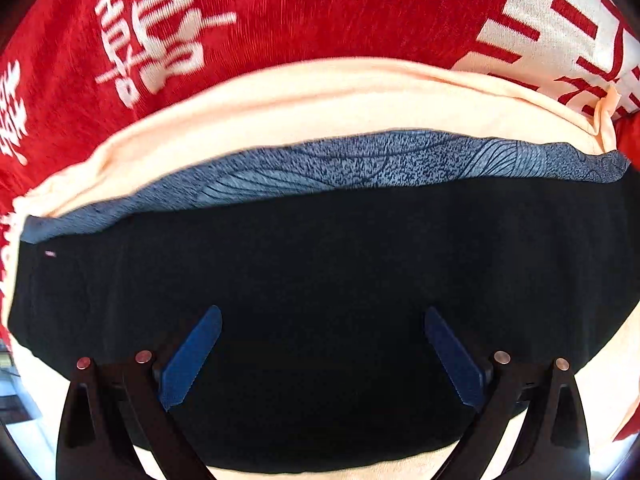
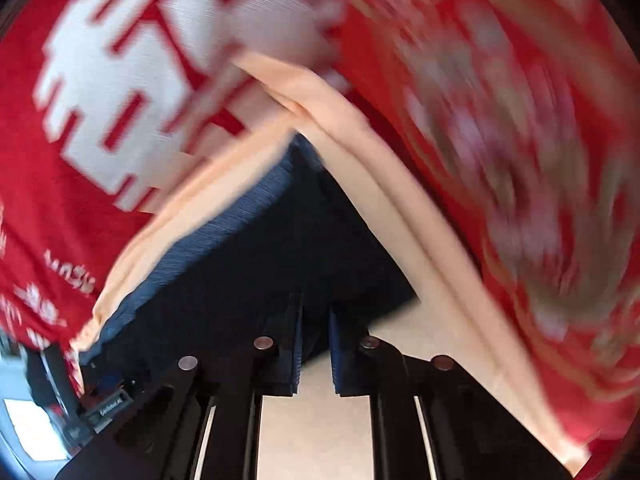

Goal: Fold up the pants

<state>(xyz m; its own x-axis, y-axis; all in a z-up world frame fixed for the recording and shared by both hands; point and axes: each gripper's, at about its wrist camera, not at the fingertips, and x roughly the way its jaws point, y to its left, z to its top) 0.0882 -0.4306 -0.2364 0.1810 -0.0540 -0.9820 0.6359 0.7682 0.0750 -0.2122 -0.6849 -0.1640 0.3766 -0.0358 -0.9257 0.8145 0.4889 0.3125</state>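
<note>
Black pants [image 1: 320,272] lie folded flat, on top of a blue-grey patterned garment [image 1: 360,160] and a peach cloth [image 1: 312,100]. My left gripper [image 1: 322,320] is open, its blue fingers [image 1: 192,356] spread wide just above the black pants, holding nothing. In the blurred right wrist view my right gripper [image 2: 316,312] has its fingers close together on the edge of the black pants [image 2: 280,264], with a narrow gap between the pads. The blue-grey garment's edge [image 2: 224,220] and the peach cloth [image 2: 380,184] show beside them.
A red cover with white characters [image 1: 280,12] lies under everything and fills the far side; it also shows in the right wrist view [image 2: 60,160]. A dark object and a bright floor patch [image 2: 36,428] sit at lower left.
</note>
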